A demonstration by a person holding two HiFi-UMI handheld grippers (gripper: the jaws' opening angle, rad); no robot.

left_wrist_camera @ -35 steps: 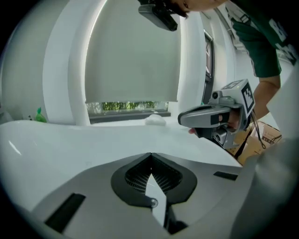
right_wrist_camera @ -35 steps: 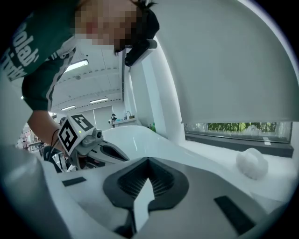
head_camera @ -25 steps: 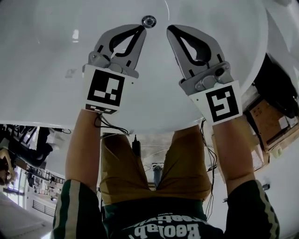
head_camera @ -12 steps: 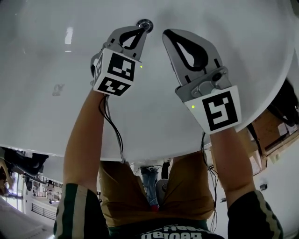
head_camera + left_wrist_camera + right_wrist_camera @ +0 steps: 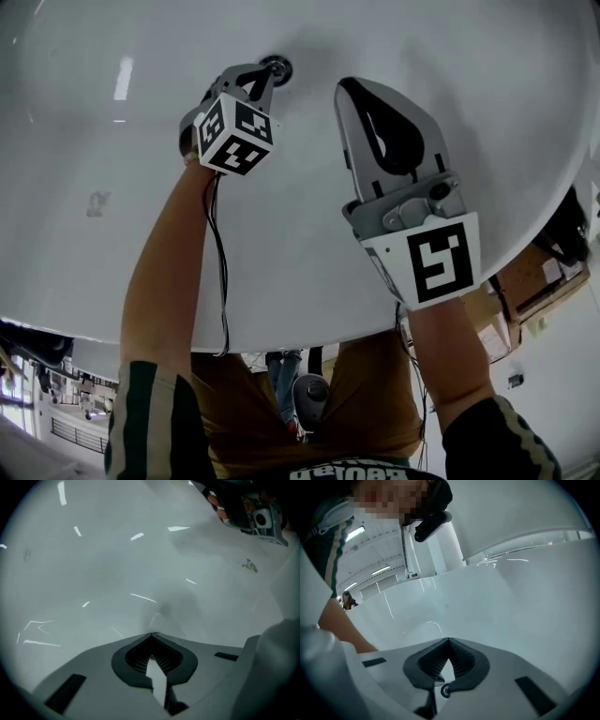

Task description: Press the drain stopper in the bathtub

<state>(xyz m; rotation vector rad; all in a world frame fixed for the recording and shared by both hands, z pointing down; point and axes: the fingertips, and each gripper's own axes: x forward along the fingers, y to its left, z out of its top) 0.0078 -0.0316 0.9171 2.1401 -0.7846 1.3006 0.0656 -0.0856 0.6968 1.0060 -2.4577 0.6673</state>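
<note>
Down at the tub floor: closed tip to tip and empty, fingers [image 5: 93,672] of left gripper [image 5: 265,77]. Pushed forward and rolled over within the last second, tips now at or on the small round chrome drain stopper [image 5: 277,67], contact not certain. Probably the press itself beginning. Off to the right, right gripper [image 5: 350,89], likewise shut on nothing, hanging well clear. Nothing between tips and stopper on the smooth white bathtub [image 5: 469,112]; brown cardboard box [image 5: 525,286] outside the rim.

- Brown cardboard box [image 5: 536,281], seen in the head view.
- Black object [image 5: 565,223] just above the cardboard box.
- Small dark item [image 5: 515,380] on the floor below the cardboard box.
</note>
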